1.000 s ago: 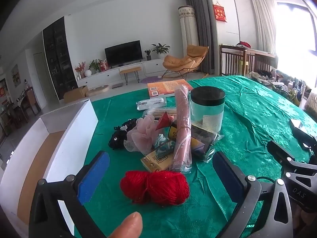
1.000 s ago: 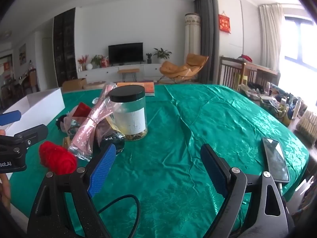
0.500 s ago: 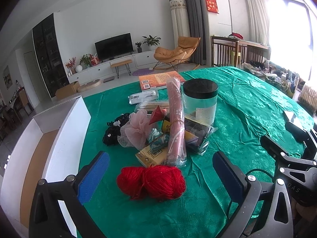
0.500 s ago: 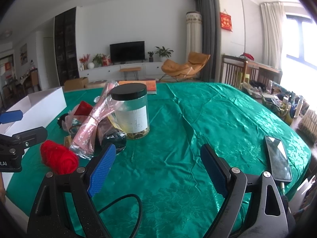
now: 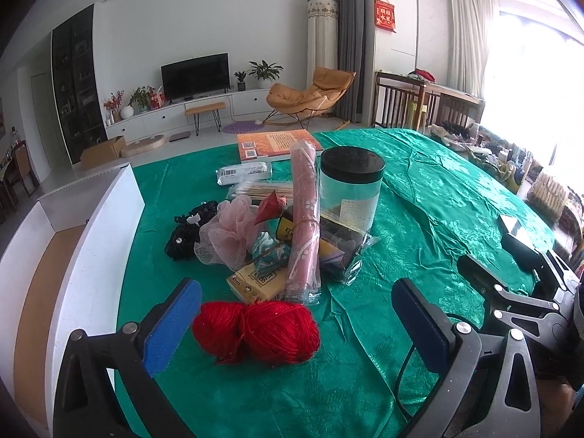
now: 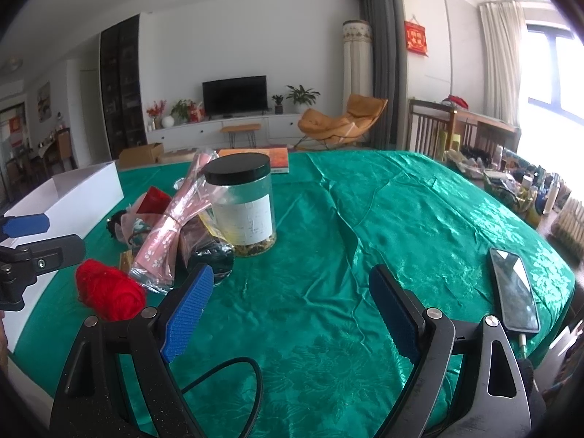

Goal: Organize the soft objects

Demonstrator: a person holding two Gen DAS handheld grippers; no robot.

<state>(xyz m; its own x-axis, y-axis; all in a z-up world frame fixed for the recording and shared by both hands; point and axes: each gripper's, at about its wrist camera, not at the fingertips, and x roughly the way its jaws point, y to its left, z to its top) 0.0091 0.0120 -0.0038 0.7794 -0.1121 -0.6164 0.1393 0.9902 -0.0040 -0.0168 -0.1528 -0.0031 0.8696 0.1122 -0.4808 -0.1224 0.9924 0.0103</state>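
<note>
A red yarn ball lies on the green tablecloth, just ahead of my open left gripper, between its blue pads but untouched. It also shows in the right wrist view. Behind it lie a pink mesh puff, a black fabric piece and a pink wrapped roll. My right gripper is open and empty over bare cloth to the right of the pile.
An open white box stands at the table's left edge. A clear jar with black lid, small cartons, cotton swabs and an orange book sit in the pile. A phone lies at the right edge.
The left gripper has moved slightly forward toward the red yarn, and the fingertip seen at the bottom edge is gone. The right gripper has barely moved.
</note>
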